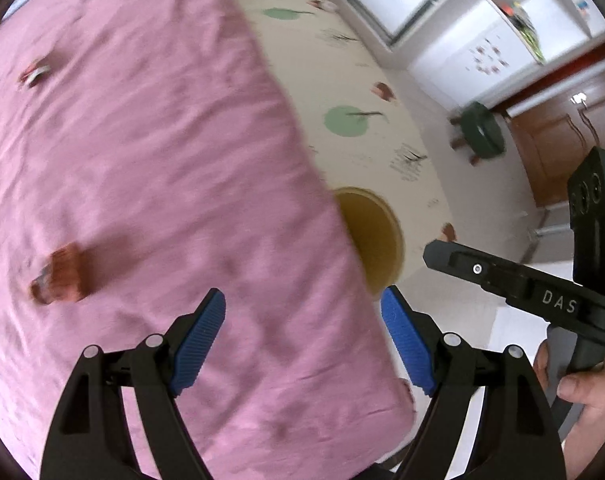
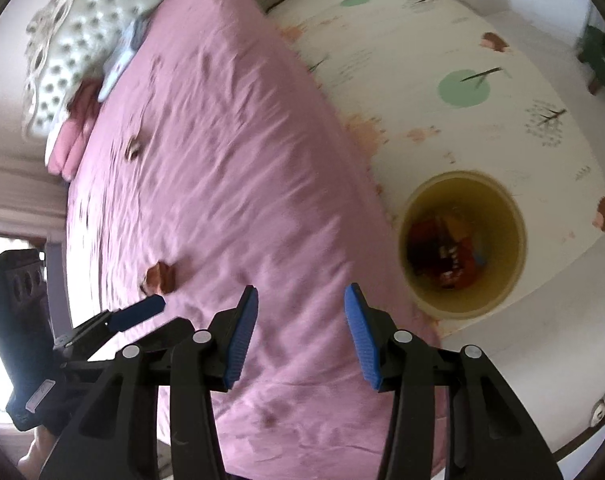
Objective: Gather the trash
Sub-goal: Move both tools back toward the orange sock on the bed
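A: Your left gripper is hanging wide open over the pink bed, near its right edge. Nothing is sitting between the blue pads, and they are touching nothing.

B: And my right one?

A: Your right gripper is also standing open with nothing between its fingers. It is hovering over the bed's near right corner, clear of the sheet as far as the blur lets me judge.

B: Where is the trash lying?

A: A crumpled brown wrapper is lying on the sheet toward the bed's left side, ahead and left of your left gripper, apart from both fingers. In the right wrist view the same wrapper is sitting just beyond the tip of your left gripper's blue finger. A second scrap is lying farther up the bed, toward the headboard.

B: And the bin?

A: The yellow bin is standing on the patterned floor mat, just beside the bed's right edge. Red and orange wrappers are lying at its bottom.
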`<state>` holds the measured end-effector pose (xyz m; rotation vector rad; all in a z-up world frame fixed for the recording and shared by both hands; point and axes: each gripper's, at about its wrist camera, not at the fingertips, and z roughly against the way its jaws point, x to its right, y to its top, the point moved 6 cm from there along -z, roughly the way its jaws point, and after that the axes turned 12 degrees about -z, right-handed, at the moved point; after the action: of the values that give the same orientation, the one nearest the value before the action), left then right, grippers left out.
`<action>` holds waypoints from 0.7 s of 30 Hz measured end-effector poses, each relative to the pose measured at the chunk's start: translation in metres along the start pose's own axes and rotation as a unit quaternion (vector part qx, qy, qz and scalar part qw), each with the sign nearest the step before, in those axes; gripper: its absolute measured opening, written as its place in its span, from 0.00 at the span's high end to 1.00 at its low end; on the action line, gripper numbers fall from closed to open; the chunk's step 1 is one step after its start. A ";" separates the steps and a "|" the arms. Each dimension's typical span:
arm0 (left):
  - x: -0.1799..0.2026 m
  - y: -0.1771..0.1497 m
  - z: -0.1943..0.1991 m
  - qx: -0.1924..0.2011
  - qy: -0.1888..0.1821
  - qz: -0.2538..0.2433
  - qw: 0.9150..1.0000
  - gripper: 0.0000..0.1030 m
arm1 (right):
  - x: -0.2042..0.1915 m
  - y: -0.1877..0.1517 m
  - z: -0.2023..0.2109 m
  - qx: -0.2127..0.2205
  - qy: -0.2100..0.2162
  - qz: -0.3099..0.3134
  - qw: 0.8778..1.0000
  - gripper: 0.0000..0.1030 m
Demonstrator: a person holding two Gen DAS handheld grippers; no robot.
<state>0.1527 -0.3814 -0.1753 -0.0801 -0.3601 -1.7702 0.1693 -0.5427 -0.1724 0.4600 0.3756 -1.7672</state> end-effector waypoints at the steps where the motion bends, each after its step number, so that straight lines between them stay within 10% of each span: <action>1: -0.009 -0.005 0.003 0.001 0.007 0.007 1.000 0.23 | -0.010 -0.003 -0.007 -0.007 0.001 0.010 1.000 0.56; 21: -0.160 -0.052 0.017 0.007 0.105 0.102 0.989 0.22 | -0.121 -0.027 -0.094 -0.067 -0.007 0.108 0.992 0.51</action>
<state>0.1377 -0.2166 -0.2088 0.0777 -0.2037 -1.5566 0.1787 -0.3886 -0.1939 0.3775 0.4157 -1.5240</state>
